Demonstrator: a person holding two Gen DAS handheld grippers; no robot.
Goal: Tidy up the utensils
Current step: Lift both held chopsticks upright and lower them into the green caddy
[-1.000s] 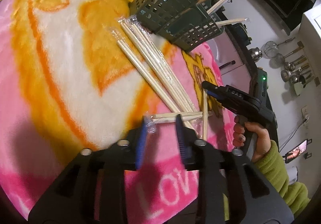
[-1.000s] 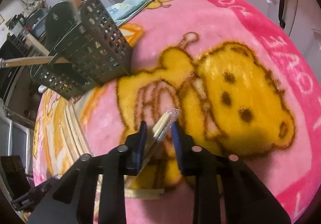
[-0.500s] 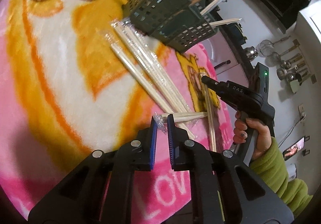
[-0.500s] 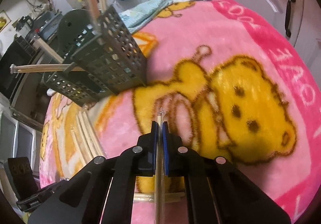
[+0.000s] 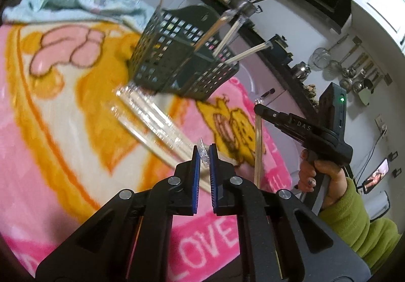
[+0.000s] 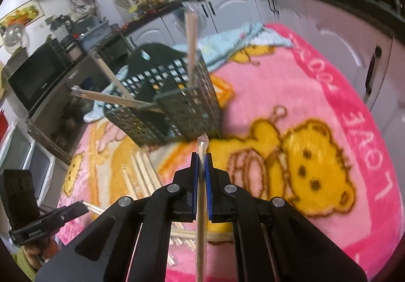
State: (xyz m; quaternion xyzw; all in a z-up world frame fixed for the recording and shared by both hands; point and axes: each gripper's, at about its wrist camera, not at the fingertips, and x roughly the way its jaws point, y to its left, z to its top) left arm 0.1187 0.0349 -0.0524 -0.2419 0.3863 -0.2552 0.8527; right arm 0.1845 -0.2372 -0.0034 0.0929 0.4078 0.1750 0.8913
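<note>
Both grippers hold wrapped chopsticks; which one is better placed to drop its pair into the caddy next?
Probably the right gripper: its wrapped chopsticks already point at the dark caddy straight ahead. The left gripper grips only a wrapper tip, caddy off-axis.

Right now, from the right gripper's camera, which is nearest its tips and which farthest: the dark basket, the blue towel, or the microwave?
1. Dark basket, just ahead of the right gripper.
2. Blue towel, behind the basket.
3. Microwave, far left, off the blanket.
</note>
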